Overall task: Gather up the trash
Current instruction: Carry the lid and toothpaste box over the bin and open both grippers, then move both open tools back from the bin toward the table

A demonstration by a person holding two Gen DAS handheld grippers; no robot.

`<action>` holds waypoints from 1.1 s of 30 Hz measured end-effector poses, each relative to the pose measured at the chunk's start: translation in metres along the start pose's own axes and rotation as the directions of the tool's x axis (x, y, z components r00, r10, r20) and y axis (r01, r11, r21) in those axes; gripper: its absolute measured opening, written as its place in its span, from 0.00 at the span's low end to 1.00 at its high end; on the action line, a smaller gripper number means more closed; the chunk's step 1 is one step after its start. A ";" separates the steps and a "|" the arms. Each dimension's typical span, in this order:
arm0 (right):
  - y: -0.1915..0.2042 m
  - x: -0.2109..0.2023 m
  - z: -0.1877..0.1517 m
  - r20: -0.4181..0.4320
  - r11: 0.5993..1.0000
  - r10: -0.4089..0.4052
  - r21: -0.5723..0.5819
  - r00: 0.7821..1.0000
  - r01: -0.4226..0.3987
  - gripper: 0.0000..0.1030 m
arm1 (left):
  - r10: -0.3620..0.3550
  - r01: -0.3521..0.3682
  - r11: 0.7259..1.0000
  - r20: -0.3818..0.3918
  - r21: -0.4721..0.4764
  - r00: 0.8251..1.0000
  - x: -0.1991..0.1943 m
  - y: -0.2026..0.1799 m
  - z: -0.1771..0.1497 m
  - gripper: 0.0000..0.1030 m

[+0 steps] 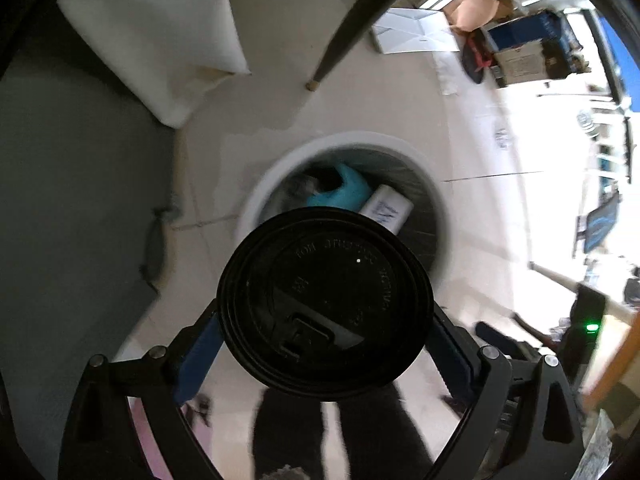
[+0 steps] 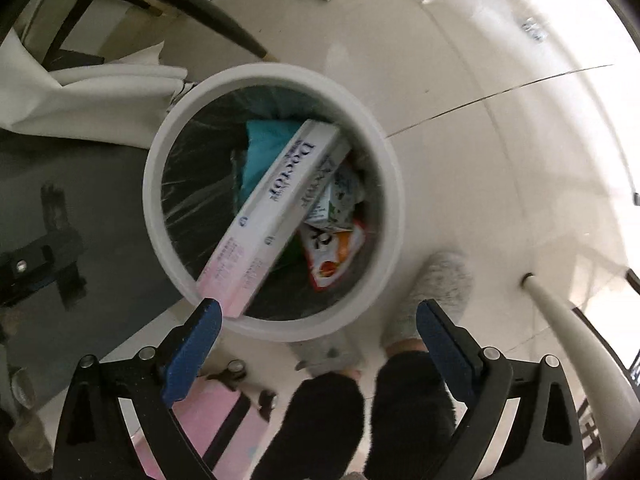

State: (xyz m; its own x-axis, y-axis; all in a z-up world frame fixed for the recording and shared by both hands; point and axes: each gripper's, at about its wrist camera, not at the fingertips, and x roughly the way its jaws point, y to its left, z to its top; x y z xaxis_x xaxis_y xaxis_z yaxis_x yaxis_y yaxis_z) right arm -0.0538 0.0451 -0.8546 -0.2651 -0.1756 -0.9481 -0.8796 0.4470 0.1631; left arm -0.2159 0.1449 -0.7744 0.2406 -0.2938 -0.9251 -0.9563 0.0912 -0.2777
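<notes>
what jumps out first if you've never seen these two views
In the left wrist view, a black coffee cup lid fills the foreground, clamped between the left gripper fingers above the white trash bin. In the right wrist view, the bin gapes below the open, empty right gripper, with a long white and pink box slanting across its rim over a teal packet and an orange wrapper.

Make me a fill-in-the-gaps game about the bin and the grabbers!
The left gripper is shut on a cup with a black plastic ____.
The right gripper holds ____.
The long white-and-pink cardboard box leans inside the round white ____.
The crumpled cloth beneath that box is coloured ____.

Missing words: lid; nothing; bin; teal
</notes>
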 end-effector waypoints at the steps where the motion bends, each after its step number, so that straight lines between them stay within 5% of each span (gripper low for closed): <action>1: -0.001 -0.003 -0.001 0.003 1.000 -0.007 -0.002 1.000 0.007 0.96 | -0.020 0.020 1.000 -0.005 -0.004 1.000 -0.002 -0.002 -0.001 0.93; 10: -0.010 -0.023 -0.007 0.034 0.997 -0.079 -0.011 0.996 0.079 0.97 | 0.015 -0.016 1.000 0.031 0.027 0.999 -0.018 -0.020 0.000 1.00; 16: -0.006 -0.045 -0.008 0.094 0.990 -0.137 -0.011 0.986 0.139 0.97 | 0.223 -0.235 0.968 0.132 0.087 0.966 -0.034 -0.031 -0.015 1.00; 19: -0.002 -0.061 -0.013 0.122 0.986 -0.161 -0.009 0.979 0.164 0.97 | 0.260 -0.275 0.956 0.147 0.097 0.954 -0.046 -0.033 -0.029 1.00; 33: 0.023 -0.221 -0.084 0.215 0.984 -0.168 -0.028 0.962 0.178 0.97 | 0.294 -0.324 0.940 0.229 0.105 0.928 -0.179 -0.069 -0.117 1.00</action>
State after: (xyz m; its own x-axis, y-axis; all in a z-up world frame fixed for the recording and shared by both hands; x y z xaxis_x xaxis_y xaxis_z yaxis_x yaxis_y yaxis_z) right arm -0.0483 0.0207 -0.6182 -0.0219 -0.0557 -0.9982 -0.9234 0.3838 -0.0012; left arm -0.2122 0.0795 -0.5587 -0.0201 -0.0281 -0.9994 -0.9595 0.2813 0.0114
